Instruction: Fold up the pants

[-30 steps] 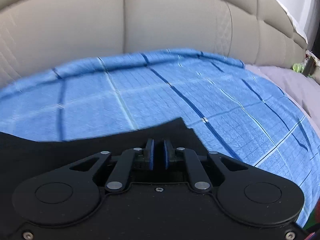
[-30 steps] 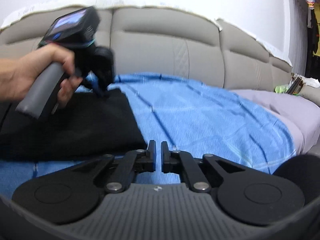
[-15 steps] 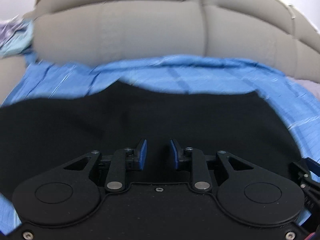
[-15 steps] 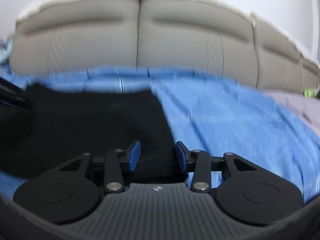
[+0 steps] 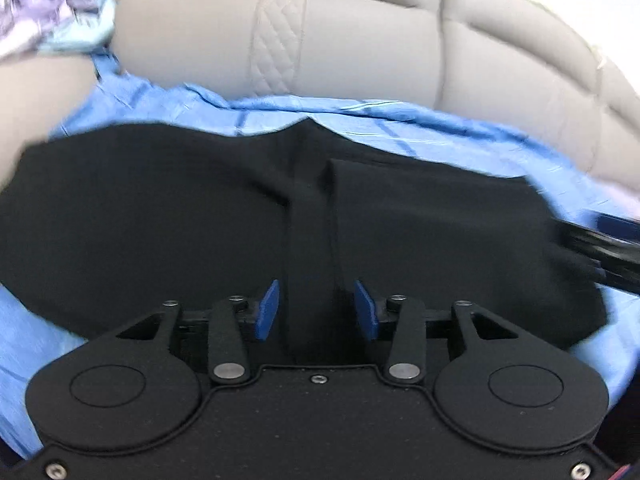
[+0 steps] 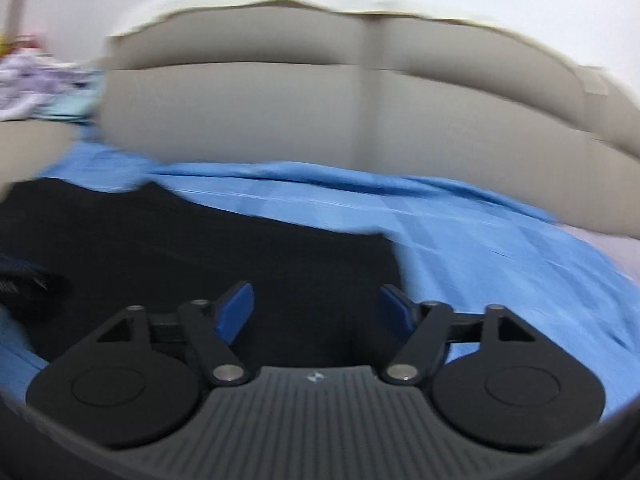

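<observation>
Blue sheet (image 5: 440,136) bears black pants (image 5: 160,216), a raised fold between the left gripper (image 5: 316,310)'s parted fingers; right gripper (image 6: 316,308) wide.

Both grippers (image 5: 316,310) (image 6: 316,312) apparently wider over pants (image 5: 160,220)

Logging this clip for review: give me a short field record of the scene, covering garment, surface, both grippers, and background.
garment: black pants, lying on the sheet, with a raised fold ridge in the middle
surface: blue checked sheet
left gripper: open, fingers either side of the fold ridge
right gripper: open wide, over the pants' right edge
background: beige sofa back; crumpled clothes far left
image quality: motion blur
</observation>
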The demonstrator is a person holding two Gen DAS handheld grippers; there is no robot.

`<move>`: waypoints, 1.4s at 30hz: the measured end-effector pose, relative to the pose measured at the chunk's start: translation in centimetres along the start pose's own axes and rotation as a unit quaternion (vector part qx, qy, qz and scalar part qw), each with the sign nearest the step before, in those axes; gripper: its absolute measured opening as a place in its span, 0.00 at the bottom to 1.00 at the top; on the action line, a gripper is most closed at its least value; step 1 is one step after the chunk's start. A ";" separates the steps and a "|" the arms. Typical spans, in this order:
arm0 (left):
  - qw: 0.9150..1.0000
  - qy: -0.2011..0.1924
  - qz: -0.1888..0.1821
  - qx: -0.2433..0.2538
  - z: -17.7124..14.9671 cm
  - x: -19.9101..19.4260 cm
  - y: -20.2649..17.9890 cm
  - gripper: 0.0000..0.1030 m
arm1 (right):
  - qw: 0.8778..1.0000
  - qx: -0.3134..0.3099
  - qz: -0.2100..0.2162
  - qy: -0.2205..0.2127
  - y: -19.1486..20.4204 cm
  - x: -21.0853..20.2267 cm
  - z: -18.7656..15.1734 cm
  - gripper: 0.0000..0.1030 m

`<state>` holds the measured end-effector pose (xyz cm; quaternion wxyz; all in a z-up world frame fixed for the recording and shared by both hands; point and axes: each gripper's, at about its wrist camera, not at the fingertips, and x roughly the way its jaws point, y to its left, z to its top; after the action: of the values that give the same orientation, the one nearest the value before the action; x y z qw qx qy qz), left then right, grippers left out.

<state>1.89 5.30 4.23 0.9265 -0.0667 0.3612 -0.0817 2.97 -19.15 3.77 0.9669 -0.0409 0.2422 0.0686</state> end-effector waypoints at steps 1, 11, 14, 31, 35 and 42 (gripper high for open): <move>1.000 0.001 -0.014 -0.006 -0.3 -0.5 0.2 0.40 | 0.999 -0.004 0.038 0.002 0.4 1.1 1.0 0.83; 1.000 -0.013 -0.005 0.011 -2.2 -0.5 0.2 0.54 | 0.970 -0.171 0.157 0.077 10.8 14.0 6.8 0.83; 1.000 -0.011 -0.019 0.000 -2.3 0.0 0.5 0.55 | 0.965 -0.159 0.186 0.094 11.8 15.2 6.0 0.49; 0.999 -0.040 0.033 0.009 -0.5 0.8 1.4 0.12 | 0.978 -0.097 0.172 0.066 11.8 18.8 8.6 0.06; 0.999 -0.031 0.031 0.007 -0.8 0.7 1.6 0.18 | 0.981 -0.040 0.179 0.059 10.5 19.3 7.6 0.42; 0.999 -0.024 0.034 -0.007 -0.8 0.1 2.4 0.34 | 0.986 0.046 0.160 0.016 5.4 14.3 6.1 0.71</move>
<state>1.69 7.58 3.10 0.9366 -0.0627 0.3416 -0.0466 17.43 -11.51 2.08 0.9402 0.0421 0.2642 0.2107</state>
